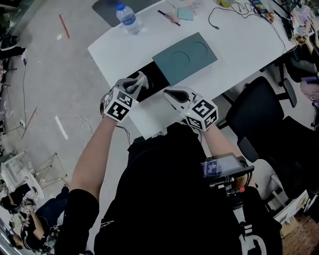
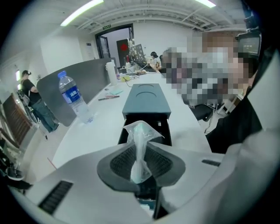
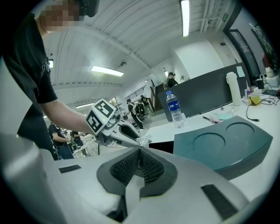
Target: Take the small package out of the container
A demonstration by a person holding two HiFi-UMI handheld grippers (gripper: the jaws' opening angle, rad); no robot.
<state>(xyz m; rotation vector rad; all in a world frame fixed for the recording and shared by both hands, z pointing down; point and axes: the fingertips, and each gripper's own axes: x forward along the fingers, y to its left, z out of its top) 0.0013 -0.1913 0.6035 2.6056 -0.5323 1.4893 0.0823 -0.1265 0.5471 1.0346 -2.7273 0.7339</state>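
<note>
My left gripper [image 1: 140, 80] is shut on a small clear plastic package [image 2: 140, 134], which stands up crumpled between its pads, above the open black drawer [image 2: 147, 128] of the teal container [image 1: 185, 56]. The container lies on the white table [image 1: 239, 55], and its lid has two round recesses. From the right gripper view, the left gripper [image 3: 134, 141] shows with the package [image 3: 143, 141] at its tip, in front of the container [image 3: 223, 146]. My right gripper [image 1: 168, 92] hovers beside the drawer's near end, jaws shut with nothing between them.
A water bottle [image 1: 128, 19] stands at the table's far left corner. A pen [image 1: 168, 17], a teal note and cables [image 1: 227, 11] lie along the far edge. A black office chair [image 1: 264, 112] sits to the right. People stand in the background.
</note>
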